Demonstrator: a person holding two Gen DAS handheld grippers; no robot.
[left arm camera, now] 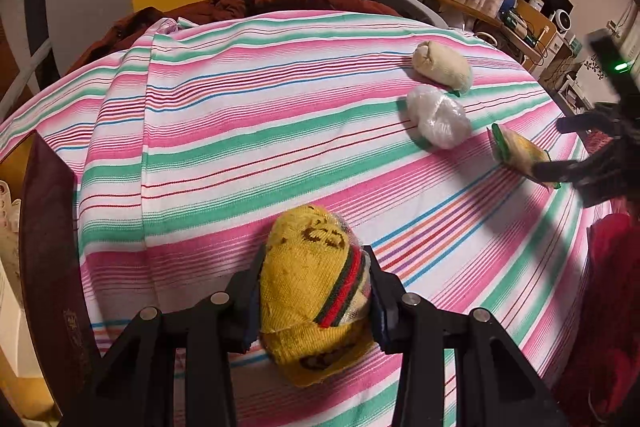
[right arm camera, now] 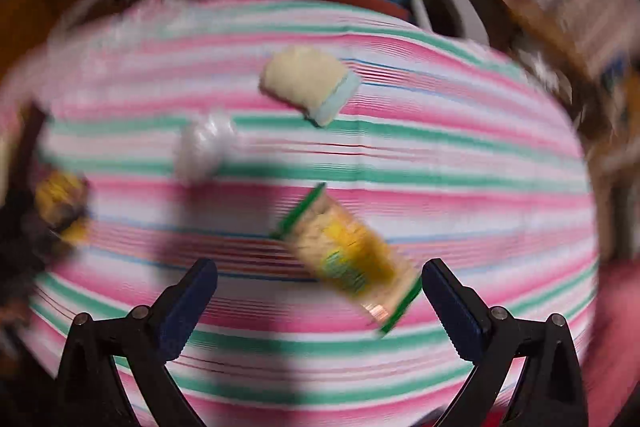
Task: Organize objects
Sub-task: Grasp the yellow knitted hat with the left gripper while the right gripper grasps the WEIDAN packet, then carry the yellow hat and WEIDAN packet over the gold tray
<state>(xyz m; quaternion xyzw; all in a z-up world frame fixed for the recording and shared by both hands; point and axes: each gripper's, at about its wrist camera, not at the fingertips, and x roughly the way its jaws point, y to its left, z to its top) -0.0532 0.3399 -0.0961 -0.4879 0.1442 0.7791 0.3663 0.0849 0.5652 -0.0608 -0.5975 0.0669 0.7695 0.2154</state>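
The bed sheet (left arm camera: 240,131) is striped pink, white and green with thin red and blue lines. The rolled sock (left arm camera: 312,291) is yellow with a green-red band; another sock (left arm camera: 442,67) is cream, the packet (right arm camera: 352,259) yellow with green edges.

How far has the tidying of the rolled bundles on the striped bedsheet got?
Nothing looks put away yet. In hand: the left gripper is clamped on the yellow knitted sock roll. The right gripper is open above the yellow, green-edged packet. Left: the cream sock roll and the white plastic-wrapped bundle.
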